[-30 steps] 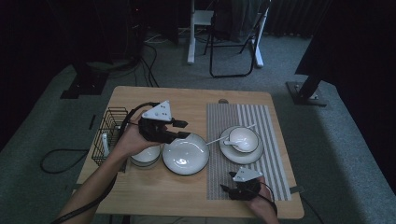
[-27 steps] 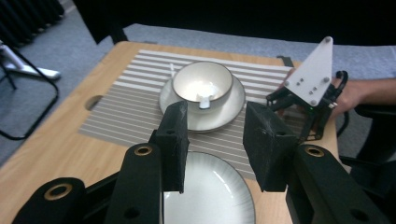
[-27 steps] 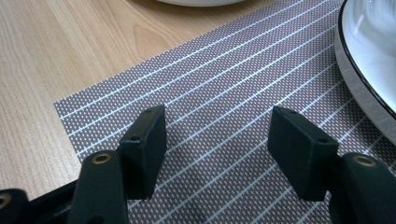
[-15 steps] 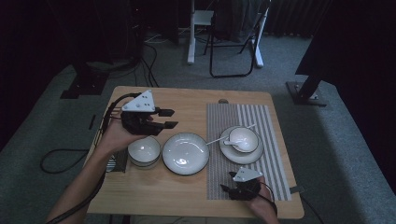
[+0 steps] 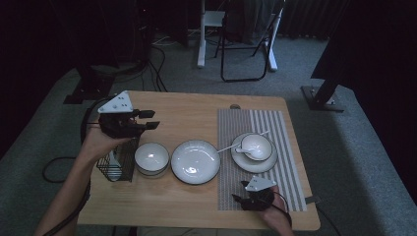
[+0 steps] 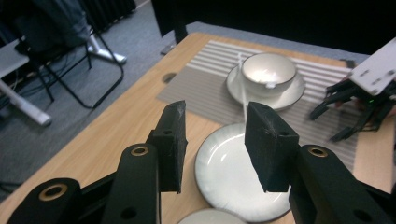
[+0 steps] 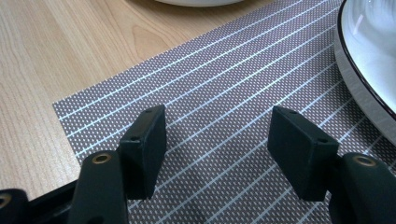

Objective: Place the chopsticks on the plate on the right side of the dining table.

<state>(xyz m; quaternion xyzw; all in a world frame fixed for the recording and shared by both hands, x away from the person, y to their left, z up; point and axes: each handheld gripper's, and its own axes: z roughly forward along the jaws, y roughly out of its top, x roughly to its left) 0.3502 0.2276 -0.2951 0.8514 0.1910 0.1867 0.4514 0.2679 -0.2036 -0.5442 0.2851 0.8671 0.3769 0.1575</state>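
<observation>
White bowl [image 5: 152, 158] sits on the counter [image 5: 196, 110] between wire basket [image 5: 116, 164] and plate [image 5: 195, 161]; left tongs [image 5: 146, 119] hover released above, right tongs [image 5: 239, 201] rest released on the placemat [image 5: 290, 132].

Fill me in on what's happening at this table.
A person is setting out dishes with two hand-held grippers. The left gripper hangs open and empty above the table, beyond the wire basket and the small bowl. The right gripper rests open on the striped placemat, holding nothing. A plate sits beside the bowl, and a cup on a saucer sits on the mat.
</observation>
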